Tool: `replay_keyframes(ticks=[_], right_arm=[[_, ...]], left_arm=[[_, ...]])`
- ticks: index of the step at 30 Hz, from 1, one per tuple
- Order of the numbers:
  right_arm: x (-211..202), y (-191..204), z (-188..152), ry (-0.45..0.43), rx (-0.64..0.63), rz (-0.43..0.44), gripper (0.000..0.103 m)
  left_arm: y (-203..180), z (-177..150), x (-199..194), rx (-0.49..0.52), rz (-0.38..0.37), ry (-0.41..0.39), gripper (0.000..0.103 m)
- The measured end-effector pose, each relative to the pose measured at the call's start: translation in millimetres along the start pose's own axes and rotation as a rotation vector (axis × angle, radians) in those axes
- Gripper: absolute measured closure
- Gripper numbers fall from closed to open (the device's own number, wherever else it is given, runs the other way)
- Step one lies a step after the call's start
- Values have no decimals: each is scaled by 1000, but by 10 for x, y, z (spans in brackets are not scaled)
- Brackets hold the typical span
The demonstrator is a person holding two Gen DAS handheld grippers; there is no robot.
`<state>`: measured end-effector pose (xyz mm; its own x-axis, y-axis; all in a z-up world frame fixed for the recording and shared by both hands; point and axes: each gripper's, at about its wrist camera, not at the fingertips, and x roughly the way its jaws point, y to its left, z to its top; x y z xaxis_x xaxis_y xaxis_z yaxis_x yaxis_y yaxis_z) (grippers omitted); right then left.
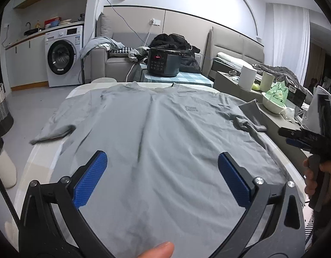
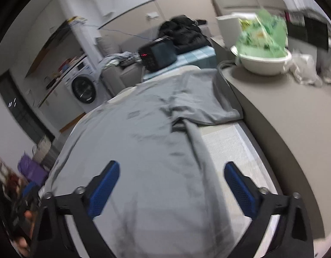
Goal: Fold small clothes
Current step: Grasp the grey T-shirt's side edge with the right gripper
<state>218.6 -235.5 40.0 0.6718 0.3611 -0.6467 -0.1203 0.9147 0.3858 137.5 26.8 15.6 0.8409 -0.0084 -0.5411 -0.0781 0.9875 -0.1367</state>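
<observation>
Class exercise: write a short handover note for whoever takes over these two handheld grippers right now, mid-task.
Left gripper: open, empty, above the lower body of the grey short-sleeved cotton T-shirt.
Right gripper: open, empty, over the shirt's right side edge.
Shirt: spread face up on the white table, collar at the far end; one sleeve lies out flat, the other is rumpled.
Done: shirt laid out.
Left: every fold; none is visible yet.
</observation>
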Motion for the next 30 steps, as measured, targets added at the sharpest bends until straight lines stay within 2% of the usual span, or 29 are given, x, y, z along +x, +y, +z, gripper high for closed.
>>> replay_keyframes(ticks=[4, 6, 8, 10, 13, 17, 25, 29, 30], right_arm=[[324, -291, 238, 9, 125, -32, 14], [466, -457, 318, 18, 210, -52, 19], [596, -606, 381, 31, 290, -57, 21], [734, -720, 442, 52, 340, -73, 31], [836, -730, 573, 36, 344, -97, 34], [941, -638, 688, 31, 330, -177, 35], [912, -744, 722, -42, 533, -308, 67], [942, -794, 748, -45, 574, -343, 96], [958, -782, 767, -39, 550, -342, 98]], left_arm=[[-22, 77, 309, -16, -14, 36, 1], [-11, 47, 448, -14, -4, 57, 1], [19, 13, 567, -19, -5, 81, 1], [82, -36, 664, -32, -1, 103, 1], [160, -89, 743, -45, 0, 120, 1], [222, -114, 827, -48, 11, 126, 1], [496, -230, 821, -105, 24, 148, 1], [568, -252, 805, -122, 22, 150, 1], [581, -253, 806, -126, 20, 151, 1]])
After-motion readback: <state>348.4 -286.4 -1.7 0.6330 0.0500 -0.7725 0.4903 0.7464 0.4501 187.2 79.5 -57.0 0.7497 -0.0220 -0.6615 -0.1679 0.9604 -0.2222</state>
